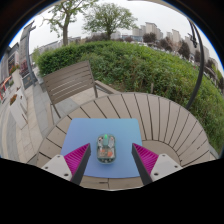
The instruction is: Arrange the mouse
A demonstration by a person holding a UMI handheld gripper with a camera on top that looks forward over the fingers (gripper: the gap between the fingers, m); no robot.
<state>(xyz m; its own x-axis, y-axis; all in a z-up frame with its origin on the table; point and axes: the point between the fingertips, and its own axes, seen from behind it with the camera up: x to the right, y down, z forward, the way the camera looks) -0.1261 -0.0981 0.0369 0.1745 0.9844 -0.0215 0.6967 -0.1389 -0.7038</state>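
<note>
At nine o'clock from the gripper a wooden slatted bench [68, 78] stands on the paving, well apart from the work. Coming rightward, the round slatted surface [160, 118] carries a blue mouse mat [95, 135], and on it, at twelve o'clock just ahead of the fingertips, lies the mouse [106, 148], a greenish patterned thing pointing away from the camera.

The gripper [108, 166] is open: its left finger [80, 166] and right finger [142, 166] stand wide, pink pads facing inward, and the mouse sits between their lines with clear gaps either side, resting on the mat by its own weight.

To my eye the step in hand is the approach to grasp. It would go best if the gripper came in low and straight, kept the mouse centred so both pads meet its flanks together, and closed gently; an off-centre pinch would likely skid it across the mat.

Beyond, at one o'clock, a green hedge [150, 65] closes the terrace.
</note>
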